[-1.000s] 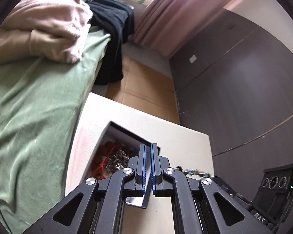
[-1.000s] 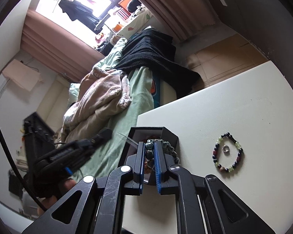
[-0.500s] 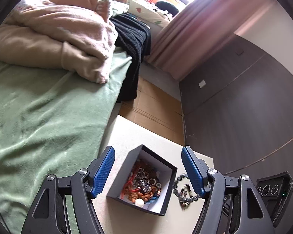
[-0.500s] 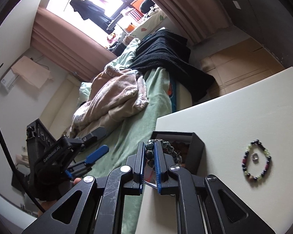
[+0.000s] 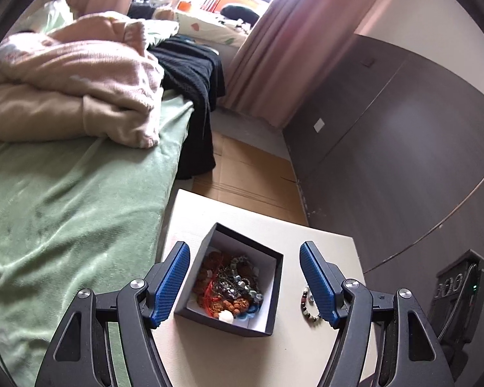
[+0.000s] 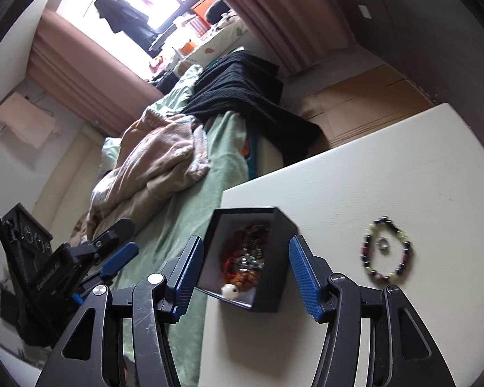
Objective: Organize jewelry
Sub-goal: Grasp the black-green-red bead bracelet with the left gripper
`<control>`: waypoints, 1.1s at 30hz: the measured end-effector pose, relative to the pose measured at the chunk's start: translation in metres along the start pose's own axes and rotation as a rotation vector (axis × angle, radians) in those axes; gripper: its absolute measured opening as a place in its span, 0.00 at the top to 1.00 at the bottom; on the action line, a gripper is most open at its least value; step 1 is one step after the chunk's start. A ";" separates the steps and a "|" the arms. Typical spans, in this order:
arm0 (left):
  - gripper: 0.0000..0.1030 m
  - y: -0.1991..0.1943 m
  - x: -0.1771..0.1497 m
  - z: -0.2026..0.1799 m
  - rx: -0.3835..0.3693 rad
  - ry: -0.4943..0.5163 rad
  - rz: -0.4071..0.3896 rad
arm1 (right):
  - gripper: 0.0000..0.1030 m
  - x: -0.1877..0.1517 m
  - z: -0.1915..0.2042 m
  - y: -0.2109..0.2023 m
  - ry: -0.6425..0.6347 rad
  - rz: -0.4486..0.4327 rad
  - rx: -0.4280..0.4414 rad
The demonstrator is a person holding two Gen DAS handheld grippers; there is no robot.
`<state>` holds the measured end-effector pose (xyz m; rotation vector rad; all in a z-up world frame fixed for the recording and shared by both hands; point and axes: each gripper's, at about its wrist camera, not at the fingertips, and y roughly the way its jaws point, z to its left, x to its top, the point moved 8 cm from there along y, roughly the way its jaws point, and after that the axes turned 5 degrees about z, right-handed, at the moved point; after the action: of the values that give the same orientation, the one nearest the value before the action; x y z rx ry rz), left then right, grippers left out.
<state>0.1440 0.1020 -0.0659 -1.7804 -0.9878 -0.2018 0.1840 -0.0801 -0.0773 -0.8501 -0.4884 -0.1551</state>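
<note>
A black jewelry box (image 5: pixel 273 293) with a white inside stands on the cream table (image 5: pixel 326 245); it also shows in the right wrist view (image 6: pixel 282 222). It holds a heap of beaded jewelry (image 5: pixel 230 285), also in the right wrist view (image 6: pixel 245 258). A beaded bracelet (image 6: pixel 387 246) lies to the right of the box with a small ring (image 6: pixel 383 243) inside its loop; the bracelet also shows in the left wrist view (image 5: pixel 308 306). My left gripper (image 5: pixel 245 282) is open and empty above the box. My right gripper (image 6: pixel 247 267) is open and empty above the box.
A bed with a green sheet (image 5: pixel 64 200), a pink blanket (image 5: pixel 80 90) and a black garment (image 5: pixel 193 74) runs along the table's left edge. Dark wall panels (image 5: pixel 403 148) stand to the right. Cardboard (image 5: pixel 255 174) covers the floor beyond the table.
Both grippers have opened and risen from the box. The right gripper let go of the dark beaded bracelet it held; it now lies in the box.
</note>
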 end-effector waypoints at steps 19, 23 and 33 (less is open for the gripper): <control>0.31 0.020 -0.038 -0.067 0.023 0.113 -0.012 | 0.21 -0.001 -0.090 -0.085 0.171 -0.154 -0.196; 0.31 0.033 -0.048 -0.086 0.047 0.209 0.040 | 0.21 0.001 -0.102 -0.093 0.171 -0.154 -0.240; 0.04 0.067 -0.068 -0.106 0.040 0.232 0.127 | 0.14 0.002 -0.132 -0.095 0.235 -0.097 -0.265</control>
<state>0.1797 -0.0311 -0.1036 -1.7317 -0.7068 -0.2986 0.2012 -0.2419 -0.0851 -1.0527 -0.2914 -0.4105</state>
